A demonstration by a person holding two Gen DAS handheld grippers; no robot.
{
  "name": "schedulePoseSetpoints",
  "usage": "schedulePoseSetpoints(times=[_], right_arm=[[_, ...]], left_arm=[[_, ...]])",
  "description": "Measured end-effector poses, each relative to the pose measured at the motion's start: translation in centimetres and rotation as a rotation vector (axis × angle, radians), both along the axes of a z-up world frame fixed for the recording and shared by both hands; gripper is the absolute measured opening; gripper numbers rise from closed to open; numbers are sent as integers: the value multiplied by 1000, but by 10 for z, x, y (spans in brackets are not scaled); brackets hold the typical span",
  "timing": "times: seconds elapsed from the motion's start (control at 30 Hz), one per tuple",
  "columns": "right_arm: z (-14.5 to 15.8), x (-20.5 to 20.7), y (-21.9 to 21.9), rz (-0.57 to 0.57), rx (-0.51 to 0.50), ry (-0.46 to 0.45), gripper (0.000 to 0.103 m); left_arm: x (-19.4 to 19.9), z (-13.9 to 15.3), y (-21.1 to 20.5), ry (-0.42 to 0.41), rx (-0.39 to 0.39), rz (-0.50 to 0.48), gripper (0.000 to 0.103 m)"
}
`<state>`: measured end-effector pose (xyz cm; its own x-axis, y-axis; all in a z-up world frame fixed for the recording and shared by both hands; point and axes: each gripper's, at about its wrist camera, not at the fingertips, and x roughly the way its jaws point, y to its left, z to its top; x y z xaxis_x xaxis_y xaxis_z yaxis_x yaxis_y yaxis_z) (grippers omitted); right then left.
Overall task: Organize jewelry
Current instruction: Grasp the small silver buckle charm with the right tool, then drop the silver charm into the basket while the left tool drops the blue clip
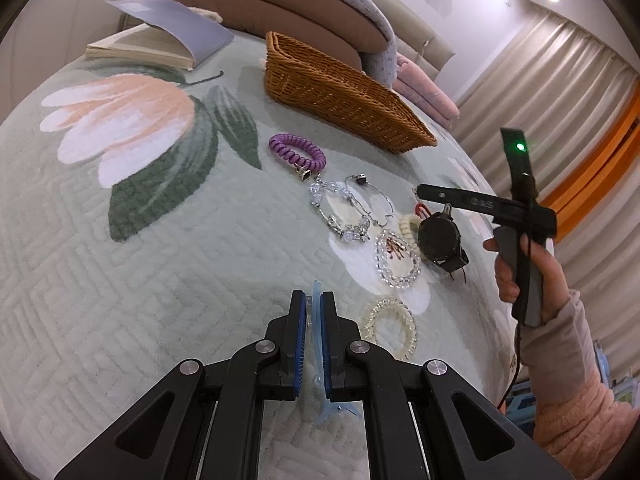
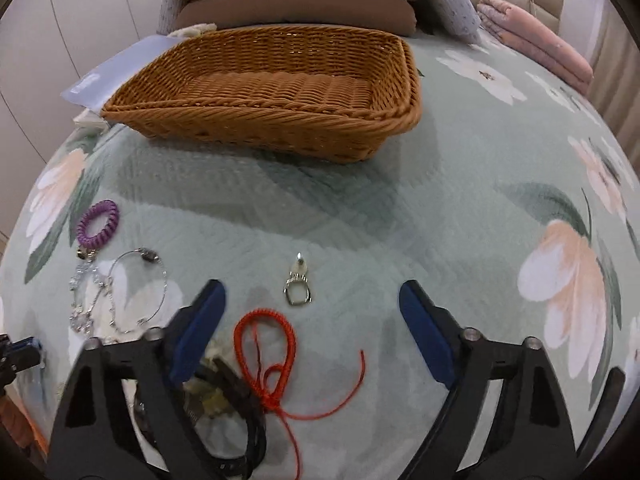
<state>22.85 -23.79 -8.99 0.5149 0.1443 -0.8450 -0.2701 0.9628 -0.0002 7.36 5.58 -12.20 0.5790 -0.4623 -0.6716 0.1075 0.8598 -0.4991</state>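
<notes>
My left gripper is shut on a pale blue hair clip and hovers low over the green quilt. Ahead of it lie a purple spiral bracelet, crystal bead bracelets, a clear coil hair tie and a black watch. My right gripper stands open above a red cord bracelet without touching it. A small silver charm lies just beyond the cord. The watch lies partly under the right gripper's left finger. An empty wicker basket stands further back.
An open book lies beside the basket. Brown pillows and a folded pink blanket sit at the head of the bed. The bed's edge runs close on the right, by the hand holding the right gripper.
</notes>
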Motion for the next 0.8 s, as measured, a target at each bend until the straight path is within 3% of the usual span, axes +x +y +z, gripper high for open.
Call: schedulePoseSetpoints(times=[0.07, 0.3, 0.33, 0.37, 0.5, 0.67, 0.8], right_arm=[[-8, 8, 2, -2, 2, 43, 26], [-11, 11, 13, 58, -8, 37, 26], [-10, 11, 16, 62, -13, 34, 23], [-10, 11, 18, 78, -5, 33, 13], [-6, 9, 18, 90, 27, 15, 13], [11, -5, 16, 117, 72, -38, 13], [33, -14, 19, 140, 83, -99, 13]], left_arm=[[0, 1, 0, -5, 3, -1, 7], [3, 0, 0, -7, 4, -4, 7], [3, 0, -1, -7, 9, -5, 7], [4, 0, -2, -8, 12, -7, 7], [7, 6, 0, -23, 3, -15, 7], [17, 22, 19, -52, -126, -41, 7], [25, 43, 30, -92, -168, -53, 7]])
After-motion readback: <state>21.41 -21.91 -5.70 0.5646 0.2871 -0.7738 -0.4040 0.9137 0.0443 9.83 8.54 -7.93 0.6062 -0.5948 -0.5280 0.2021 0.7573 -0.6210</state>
